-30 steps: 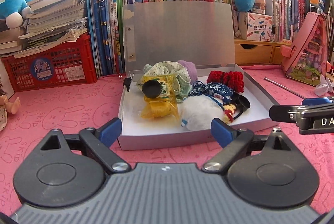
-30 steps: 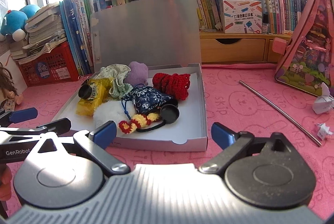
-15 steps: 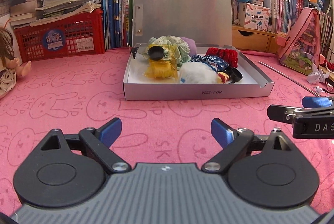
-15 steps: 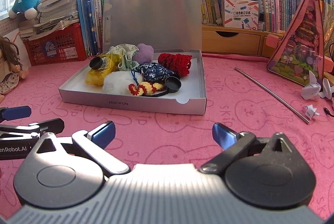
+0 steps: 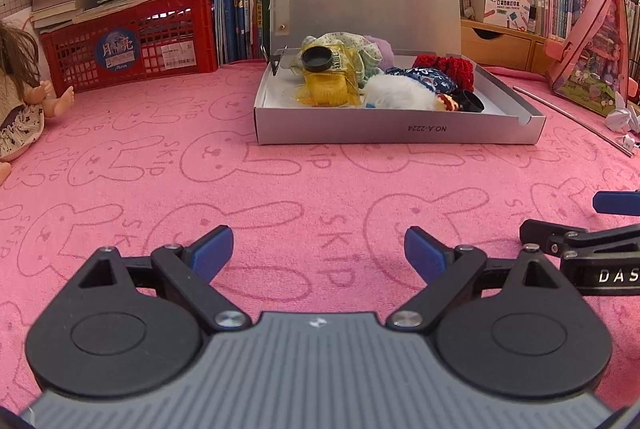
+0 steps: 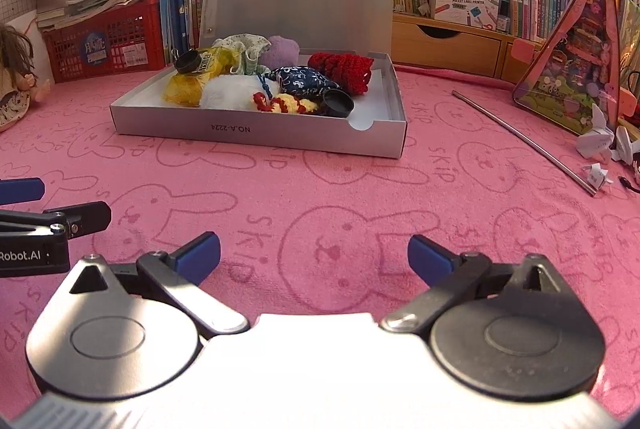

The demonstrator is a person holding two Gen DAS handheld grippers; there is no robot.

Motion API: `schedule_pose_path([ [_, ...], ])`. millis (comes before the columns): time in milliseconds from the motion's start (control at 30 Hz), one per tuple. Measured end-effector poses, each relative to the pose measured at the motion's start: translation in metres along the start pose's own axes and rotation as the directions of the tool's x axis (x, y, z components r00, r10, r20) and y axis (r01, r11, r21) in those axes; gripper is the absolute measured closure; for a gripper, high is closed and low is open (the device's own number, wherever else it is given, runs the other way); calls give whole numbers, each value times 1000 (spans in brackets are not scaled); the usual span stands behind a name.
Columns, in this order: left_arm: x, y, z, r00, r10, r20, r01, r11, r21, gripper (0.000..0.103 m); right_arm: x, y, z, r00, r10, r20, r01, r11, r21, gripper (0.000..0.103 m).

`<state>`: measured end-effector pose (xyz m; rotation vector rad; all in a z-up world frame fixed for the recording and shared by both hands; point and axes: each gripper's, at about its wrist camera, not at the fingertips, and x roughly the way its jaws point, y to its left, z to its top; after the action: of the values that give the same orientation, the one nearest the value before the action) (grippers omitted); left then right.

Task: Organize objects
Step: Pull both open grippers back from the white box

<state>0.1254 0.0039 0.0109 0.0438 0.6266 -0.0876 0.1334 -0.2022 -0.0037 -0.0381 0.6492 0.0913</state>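
Note:
A flat silver box [image 5: 396, 131] [image 6: 256, 131] lies on the pink cloth with its lid standing open behind it. Inside lie a yellow packet [image 5: 326, 87] [image 6: 188, 85] with a black cap on it, a white fluffy piece [image 5: 398, 97] [image 6: 230, 97], a blue patterned pouch [image 6: 304, 79], a red knitted piece [image 6: 344, 69], a purple ball [image 6: 282, 51] and a second black cap [image 6: 338, 103]. My left gripper [image 5: 318, 253] is open and empty, low over the cloth well short of the box. My right gripper [image 6: 314, 257] is open and empty beside it.
A red crate [image 5: 132, 47] with stacked books stands at the back left, a doll [image 5: 18, 97] at the left edge. Books and plush toys line the back. A metal rod [image 6: 520, 137], a pink triangular case [image 6: 576, 69] and paper scraps lie to the right.
Both grippers have drawn back from the box and sunk toward the cloth; the box now looks farther and is seen from a lower angle. Jaws stayed open.

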Motion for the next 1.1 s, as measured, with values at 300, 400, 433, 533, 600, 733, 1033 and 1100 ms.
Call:
schedule_pose_path([
  [300,6,5,-3,999,-2,-36,1,999,-32,0,5,1,1,1000,7,-26,-7,1000,8,0],
  [400,6,2,-4,999,12,-41,-12,1000,-18,0,5,1,1,1000,8,-27,-8,1000,9,0],
  [433,5,2,-4,999,12,-40,-13,1000,-18,0,6,1,0,1000,9,-28,-9,1000,11,0],
  [533,5,2,-5,999,13,-38,-14,1000,-20,0,6,0,0,999,13,-30,-12,1000,14,0],
  [600,5,2,-6,999,15,-36,-16,1000,-19,0,6,0,0,999,13,-30,-13,1000,15,0],
  [733,4,2,-7,999,16,-33,-17,1000,-19,0,6,0,0,999,13,-30,-13,1000,15,0],
  [1033,4,2,-7,999,16,-33,-17,1000,-19,0,6,1,0,999,13,-30,-13,1000,15,0],
  [1100,4,2,-7,999,17,-33,-18,1000,-18,0,6,1,0,999,13,-30,-13,1000,15,0],
])
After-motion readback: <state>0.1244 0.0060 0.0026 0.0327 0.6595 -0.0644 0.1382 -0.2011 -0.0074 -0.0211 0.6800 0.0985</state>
